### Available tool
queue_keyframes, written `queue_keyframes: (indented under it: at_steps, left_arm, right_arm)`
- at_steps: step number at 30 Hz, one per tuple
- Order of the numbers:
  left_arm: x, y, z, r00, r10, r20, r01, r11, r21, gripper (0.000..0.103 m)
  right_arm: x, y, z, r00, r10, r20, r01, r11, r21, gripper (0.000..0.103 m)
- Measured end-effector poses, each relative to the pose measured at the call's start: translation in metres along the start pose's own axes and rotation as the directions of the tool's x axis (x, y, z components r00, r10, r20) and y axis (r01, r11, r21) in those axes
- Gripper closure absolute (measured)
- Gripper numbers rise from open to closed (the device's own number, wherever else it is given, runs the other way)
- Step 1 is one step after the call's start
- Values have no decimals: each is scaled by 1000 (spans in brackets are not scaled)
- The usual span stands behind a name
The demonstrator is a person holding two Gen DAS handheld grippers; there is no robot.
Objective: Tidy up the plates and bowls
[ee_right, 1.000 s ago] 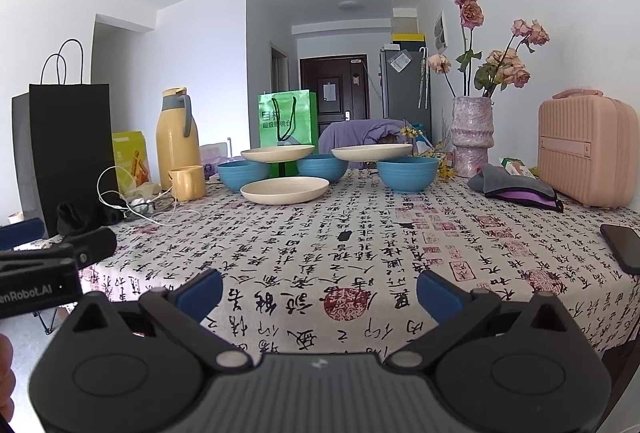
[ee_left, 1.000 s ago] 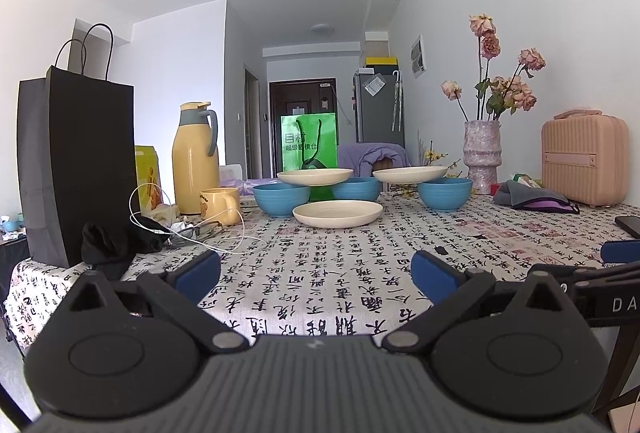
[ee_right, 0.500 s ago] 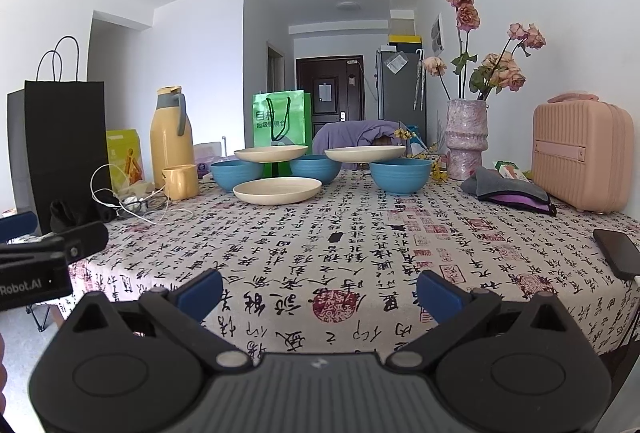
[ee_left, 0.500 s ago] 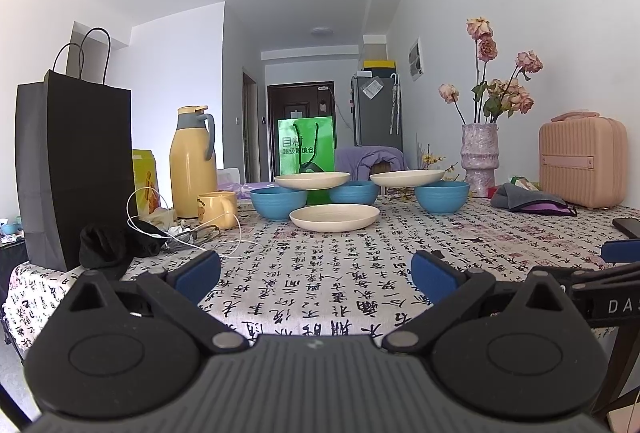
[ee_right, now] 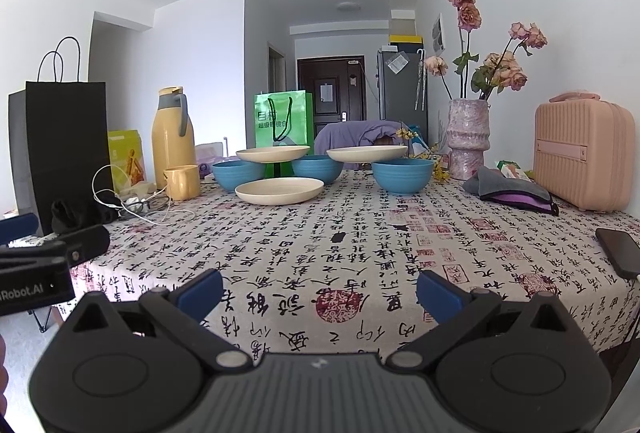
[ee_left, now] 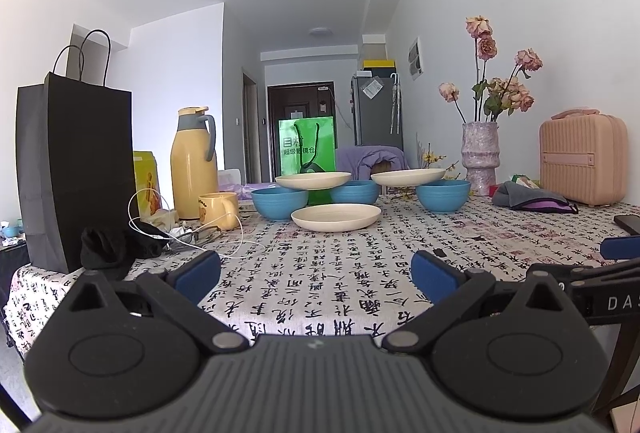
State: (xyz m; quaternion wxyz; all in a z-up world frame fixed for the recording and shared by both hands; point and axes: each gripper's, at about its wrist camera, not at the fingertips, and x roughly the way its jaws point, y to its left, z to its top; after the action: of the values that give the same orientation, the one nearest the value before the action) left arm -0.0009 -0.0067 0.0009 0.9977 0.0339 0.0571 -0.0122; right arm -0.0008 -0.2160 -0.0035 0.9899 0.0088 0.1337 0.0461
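Three blue bowls stand at the far side of the table: left [ee_left: 279, 201], middle [ee_left: 355, 191] and right [ee_left: 443, 195]. One cream plate [ee_left: 313, 180] rests across the left and middle bowls, another [ee_left: 408, 177] across the middle and right bowls. A third cream plate [ee_left: 335, 217] lies flat on the cloth in front. The same set shows in the right wrist view, with the flat plate [ee_right: 279, 190] nearest. My left gripper [ee_left: 316, 275] and right gripper [ee_right: 319, 291] are both open and empty, at the near table edge, far from the dishes.
A black paper bag [ee_left: 76, 173], yellow thermos [ee_left: 194, 169], yellow mug [ee_left: 219, 209] and white cables [ee_left: 176, 229] stand left. A flower vase [ee_left: 479, 157], pink case [ee_left: 582, 163], grey pouch [ee_left: 530, 199] and a phone [ee_right: 618, 251] are right. A green bag [ee_left: 307, 149] stands behind the bowls.
Both grippers have risen slightly and drawn a little closer to the table; the view of the tabletop has tilted. Both stay open. The dishes have not moved.
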Motion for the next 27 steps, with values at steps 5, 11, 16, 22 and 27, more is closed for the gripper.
queue_keyframes:
  at_steps: [5,11,16,22,27]
  left_arm:
    - [0,-1,0,1000,-3,1,3,1000,1,0]
    - [0,-1,0,1000,-5,-3,5,1000,6,0]
    - [0,-1,-1,1000,-5,-4,5,1000,7,0]
    - [0,0,-2,1000,-8,-9,8,1000,8,0]
    - [3,0,-3,1000,-9,-6,9,1000,20,0]
  right_arm:
    - [-1,0,1,1000,-5,5,5,1000,-3,0]
    - [-1,-2,0,1000,-8,3,8,1000,5,0]
    - [-1,-1,0,1000,-8,6,8,1000,0,0]
    - [-2,-1,-1,1000,-7,8,7,1000,-1,0]
    - [-1,-1,-3,1000,-8,12,8,1000,-6,0]
